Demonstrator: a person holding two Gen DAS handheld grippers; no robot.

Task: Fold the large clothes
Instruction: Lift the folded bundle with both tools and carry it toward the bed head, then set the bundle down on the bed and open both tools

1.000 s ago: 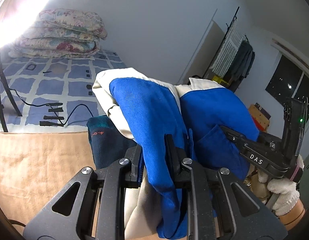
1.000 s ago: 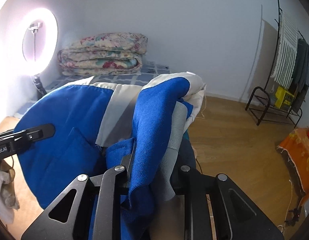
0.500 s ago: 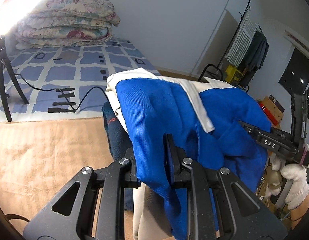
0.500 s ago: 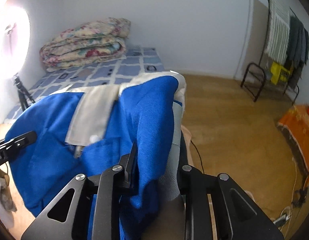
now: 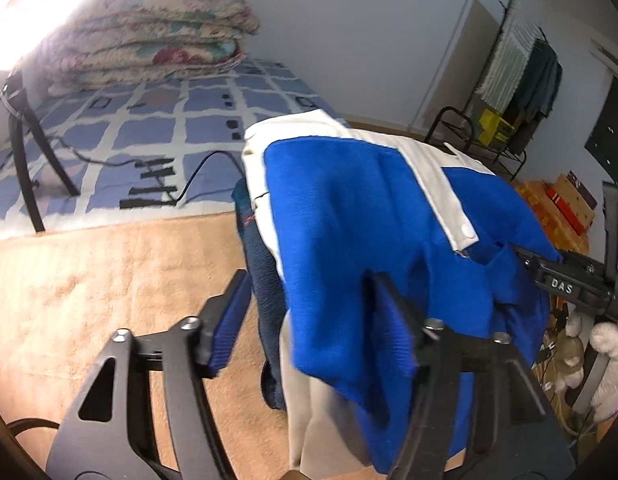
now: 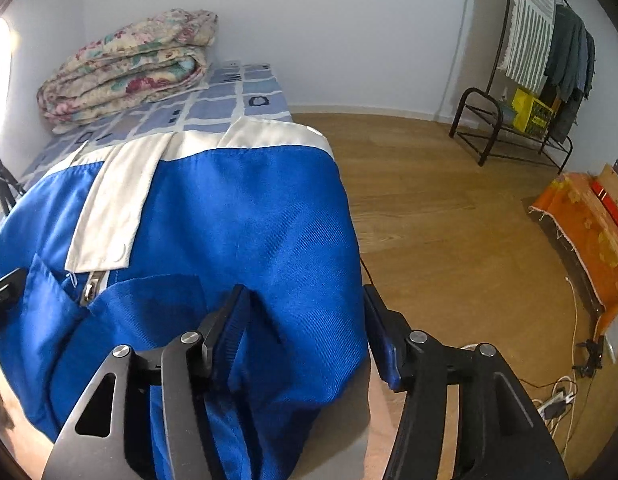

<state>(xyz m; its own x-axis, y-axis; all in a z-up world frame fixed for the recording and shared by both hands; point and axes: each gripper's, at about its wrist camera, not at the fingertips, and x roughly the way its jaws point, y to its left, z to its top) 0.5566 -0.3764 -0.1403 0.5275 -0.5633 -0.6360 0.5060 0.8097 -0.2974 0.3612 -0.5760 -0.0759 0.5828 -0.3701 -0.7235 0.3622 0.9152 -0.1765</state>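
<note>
A blue jacket with white bands point(image 5: 349, 208) lies folded in a bundle on top of a dark teal folded garment point(image 5: 261, 276), over a beige carpet point(image 5: 89, 280). My left gripper point(image 5: 309, 312) has its jaws opening; the blue cloth hangs loose over the right finger and the left pad is bare. My right gripper point(image 6: 303, 320) is opening too, with a fold of the jacket point(image 6: 249, 220) slack between its fingers. The jacket's zipper point(image 6: 91, 286) shows under a white flap. The right gripper point(image 5: 561, 280) also appears at the bundle's far side, in a white-gloved hand point(image 5: 605, 356).
A folded floral quilt point(image 5: 157, 36) rests on a blue checked mat point(image 5: 149, 128) with a tripod leg point(image 5: 25, 168) and cables. A clothes rack point(image 6: 541, 80) and an orange cloth point(image 6: 589, 232) stand across the wooden floor point(image 6: 449, 220). Chargers and wires point(image 6: 557, 396) lie at right.
Both grippers were shut on the jacket's folds and now stand spread apart, cloth released. The bundle has sunk lower onto the dark garment, and both views tilt further down.
</note>
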